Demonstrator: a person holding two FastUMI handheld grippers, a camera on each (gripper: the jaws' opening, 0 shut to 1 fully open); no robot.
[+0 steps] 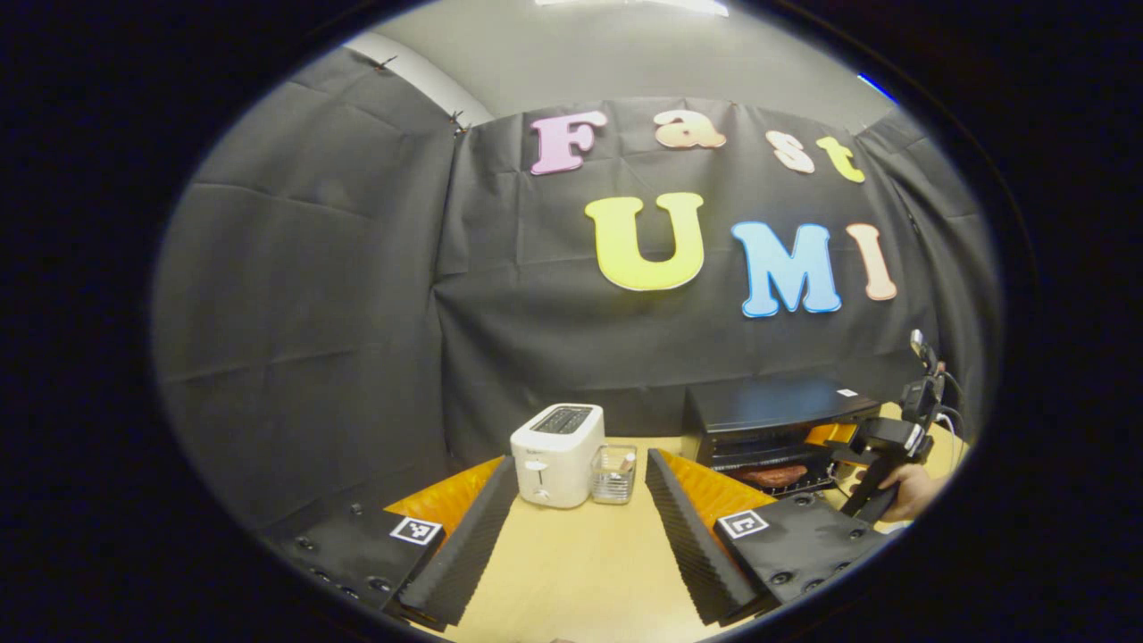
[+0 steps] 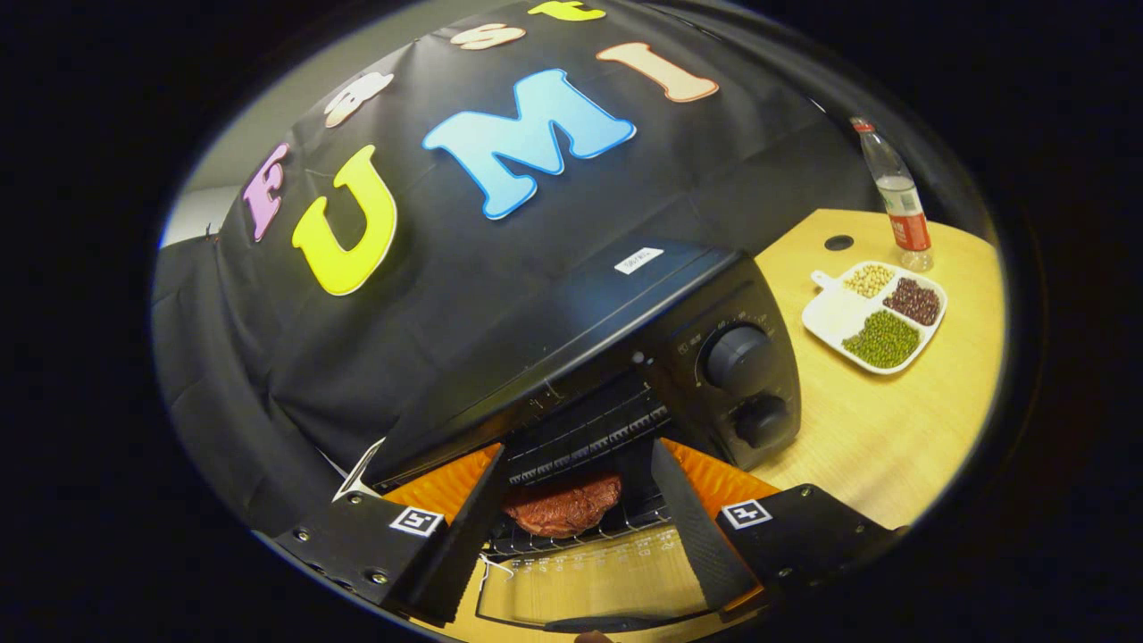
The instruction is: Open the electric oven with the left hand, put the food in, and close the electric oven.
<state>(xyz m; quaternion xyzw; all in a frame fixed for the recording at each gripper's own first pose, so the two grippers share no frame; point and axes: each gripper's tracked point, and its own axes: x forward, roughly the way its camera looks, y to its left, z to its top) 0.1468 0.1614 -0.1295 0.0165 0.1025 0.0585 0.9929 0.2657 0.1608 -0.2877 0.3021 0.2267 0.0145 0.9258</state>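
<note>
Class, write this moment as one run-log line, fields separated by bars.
oven: door open | meat: on rack inside | right gripper: open, at oven mouth | left gripper: open, facing toaster | door: not yet closed

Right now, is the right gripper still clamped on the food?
No: in the right gripper view the meat lies on the oven rack, with the right gripper open around it.

Even overhead booth light, strong fisheye bending at the rims

A ceiling light strip (image 1: 634, 5) glows at the top of the left gripper view; the wooden table (image 1: 571, 563) is brightly lit with soft shadows, the electric oven (image 2: 571, 357) top carries a dull sheen, its cavity stays dim, and edges curve and soften slightly
</note>
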